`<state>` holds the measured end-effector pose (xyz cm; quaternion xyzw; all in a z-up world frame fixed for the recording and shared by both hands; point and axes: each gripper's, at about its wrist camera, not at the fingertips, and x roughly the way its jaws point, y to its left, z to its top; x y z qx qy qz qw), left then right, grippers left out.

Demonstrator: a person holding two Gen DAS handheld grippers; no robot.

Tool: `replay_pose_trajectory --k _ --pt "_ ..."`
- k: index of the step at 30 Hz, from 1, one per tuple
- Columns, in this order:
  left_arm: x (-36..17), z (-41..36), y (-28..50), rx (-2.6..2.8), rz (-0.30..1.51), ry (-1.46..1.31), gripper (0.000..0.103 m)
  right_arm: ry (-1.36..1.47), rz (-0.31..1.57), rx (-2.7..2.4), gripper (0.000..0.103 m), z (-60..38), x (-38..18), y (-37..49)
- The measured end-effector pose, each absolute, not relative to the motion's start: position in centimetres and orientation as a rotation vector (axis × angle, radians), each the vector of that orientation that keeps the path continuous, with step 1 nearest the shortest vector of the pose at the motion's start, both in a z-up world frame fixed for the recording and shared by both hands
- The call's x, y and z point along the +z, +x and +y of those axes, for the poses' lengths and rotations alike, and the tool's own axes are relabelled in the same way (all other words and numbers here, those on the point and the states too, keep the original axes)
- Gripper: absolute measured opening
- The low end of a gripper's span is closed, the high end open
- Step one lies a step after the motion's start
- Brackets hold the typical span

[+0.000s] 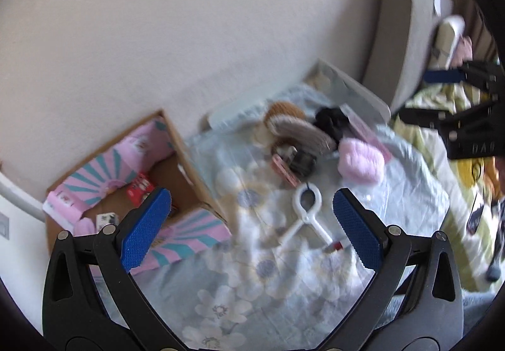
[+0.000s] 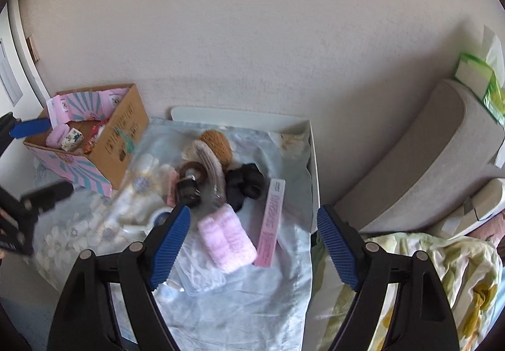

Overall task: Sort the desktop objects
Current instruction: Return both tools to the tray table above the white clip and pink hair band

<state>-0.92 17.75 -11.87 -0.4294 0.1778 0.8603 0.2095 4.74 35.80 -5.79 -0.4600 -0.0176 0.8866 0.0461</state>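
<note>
Cardboard box (image 1: 176,158) with pink and teal flaps sat at the far left of the surface (image 1: 284,303), against the wall, and already held a red packet (image 1: 140,190) and a small printed carton (image 2: 72,138). Your left tool (image 1: 249,224) hung over the flowered cloth with its blue pads spread wide and nothing between them; its left pad (image 1: 145,227) overlapped the box's near flap in the left wrist view. Between the pads, a little ahead, lay the white plastic clip (image 1: 304,215), with a small red item (image 1: 334,246) just beside the clip's right leg.

Beyond the clip lay the pile: a brown hair tie (image 2: 191,169), a dark clip (image 2: 188,191) touching it, a grey brush (image 1: 303,131), a tan round puff (image 2: 217,144) behind, and a black scrunchie (image 2: 244,182) to their right.

Your right tool (image 2: 254,243) was also spread apart and held nothing. The pink fluffy roll (image 2: 225,240) lay on the cloth between its pads, nearer the left one, touching neither. The long pink box (image 2: 271,224) lay just right of the roll, also inside the gap. A grey cushion (image 2: 419,161) leaned at the far right, with a green tissue pack (image 2: 483,82) on top.
</note>
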Motion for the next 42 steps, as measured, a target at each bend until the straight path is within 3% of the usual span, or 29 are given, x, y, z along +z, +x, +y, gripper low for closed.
replay_pose_trajectory --k 12,26,33,42 --pt "-18.8 21.5 -2.0 2.394 0.612 -1.340 0.102 -1.574 0.028 2.749 0.080 37.5 -11.9 3.1" --pt "-24.2 23.2 -3.0 2.291 0.592 -1.411 0.100 -1.721 -0.025 2.822 0.080 38.0 -15.7 1.3" --pt "-25.5 22.8 -3.8 2.227 0.486 -1.461 0.079 -1.769 -0.042 2.855 0.080 38.0 -16.4 0.5" --pt "-26.2 22.9 -3.9 2.194 0.419 -1.465 0.071 -1.785 -0.082 2.905 0.078 37.7 -16.8 -0.4"
